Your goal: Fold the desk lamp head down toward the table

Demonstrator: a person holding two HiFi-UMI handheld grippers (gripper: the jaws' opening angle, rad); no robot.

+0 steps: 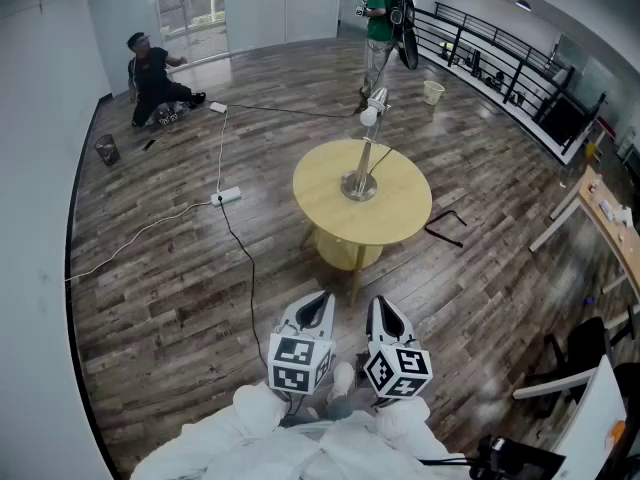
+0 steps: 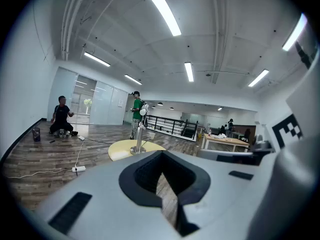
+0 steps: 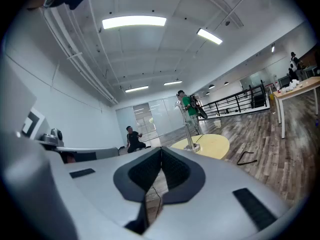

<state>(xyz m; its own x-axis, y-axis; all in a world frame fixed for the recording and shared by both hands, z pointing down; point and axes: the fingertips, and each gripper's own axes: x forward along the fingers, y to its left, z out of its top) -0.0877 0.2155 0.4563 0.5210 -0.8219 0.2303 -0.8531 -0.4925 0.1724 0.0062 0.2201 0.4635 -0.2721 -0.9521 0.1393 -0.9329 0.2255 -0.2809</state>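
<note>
A silver desk lamp stands upright on a round yellow table, its head raised at the top of the stem. The lamp shows far ahead in the left gripper view, and the lamp shows equally distant in the right gripper view. My left gripper and right gripper are held side by side close to my body, well short of the table. Both are shut with nothing between the jaws.
A black cable runs from the lamp across the wood floor to a white power strip. One person sits on the floor at the back left; another stands behind the table. A black railing and a desk line the right side.
</note>
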